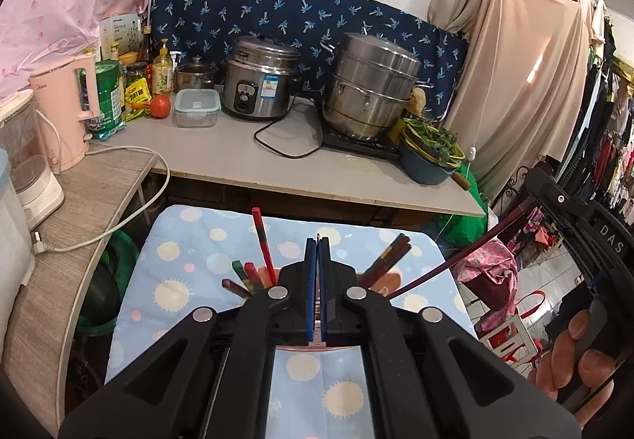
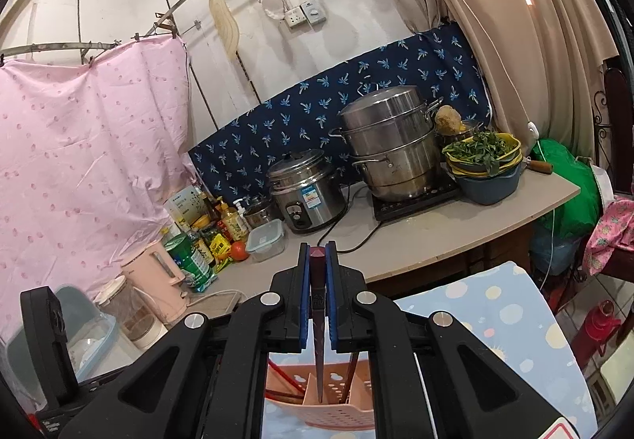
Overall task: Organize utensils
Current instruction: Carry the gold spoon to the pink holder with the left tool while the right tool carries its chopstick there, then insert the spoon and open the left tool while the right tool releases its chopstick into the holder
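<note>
Clamping dark red chopstick, right gripper, above pink perforated holder

Steel steamer pot, rice cooker, tomato and pink kettle on counter

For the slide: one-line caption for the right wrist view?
Right gripper shut on a dark red chopstick above the pink perforated plastic utensil holder, cluttered kitchen counter behind.
</note>
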`<action>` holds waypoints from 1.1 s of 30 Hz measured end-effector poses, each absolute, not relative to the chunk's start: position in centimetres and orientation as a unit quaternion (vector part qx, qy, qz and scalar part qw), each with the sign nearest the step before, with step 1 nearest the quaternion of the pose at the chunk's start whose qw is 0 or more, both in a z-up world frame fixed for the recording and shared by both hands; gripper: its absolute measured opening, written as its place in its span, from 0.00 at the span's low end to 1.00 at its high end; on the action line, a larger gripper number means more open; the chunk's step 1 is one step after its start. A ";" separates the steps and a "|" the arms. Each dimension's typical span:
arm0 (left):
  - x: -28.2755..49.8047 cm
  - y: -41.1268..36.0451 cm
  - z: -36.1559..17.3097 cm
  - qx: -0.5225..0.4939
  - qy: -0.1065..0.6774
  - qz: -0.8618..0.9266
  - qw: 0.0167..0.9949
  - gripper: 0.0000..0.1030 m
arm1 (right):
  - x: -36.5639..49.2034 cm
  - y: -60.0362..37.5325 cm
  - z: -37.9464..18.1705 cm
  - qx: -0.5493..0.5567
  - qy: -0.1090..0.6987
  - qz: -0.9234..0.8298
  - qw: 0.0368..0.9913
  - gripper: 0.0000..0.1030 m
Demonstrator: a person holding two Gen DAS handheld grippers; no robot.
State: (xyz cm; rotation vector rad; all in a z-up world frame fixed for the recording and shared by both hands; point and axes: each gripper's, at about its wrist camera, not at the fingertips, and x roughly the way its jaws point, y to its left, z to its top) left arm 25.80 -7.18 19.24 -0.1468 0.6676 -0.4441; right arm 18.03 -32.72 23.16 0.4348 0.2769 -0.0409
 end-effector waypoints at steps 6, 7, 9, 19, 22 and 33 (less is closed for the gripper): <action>27.6 -8.1 16.5 -0.068 0.346 -0.212 0.911 0.01 | 20.8 -33.1 19.9 0.220 0.179 -0.020 0.959 0.07; 27.7 -8.2 16.1 -0.066 0.349 -0.210 0.911 0.01 | 21.2 -33.0 19.4 0.220 0.186 -0.020 0.957 0.07; 28.1 -8.3 15.3 -0.066 0.355 -0.208 0.909 0.01 | 21.7 -32.7 18.2 0.220 0.200 -0.014 0.955 0.07; 27.9 -8.3 13.8 -0.065 0.359 -0.193 0.911 0.02 | 22.6 -30.6 15.6 0.205 0.238 0.001 0.950 0.13; 27.6 -8.1 14.1 -0.065 0.355 -0.189 0.913 0.06 | 22.4 -30.3 15.9 0.202 0.237 0.003 0.950 0.15; 25.3 -7.6 14.9 -0.047 0.342 -0.167 0.924 0.13 | 19.7 -28.6 16.4 0.181 0.238 0.015 0.954 0.20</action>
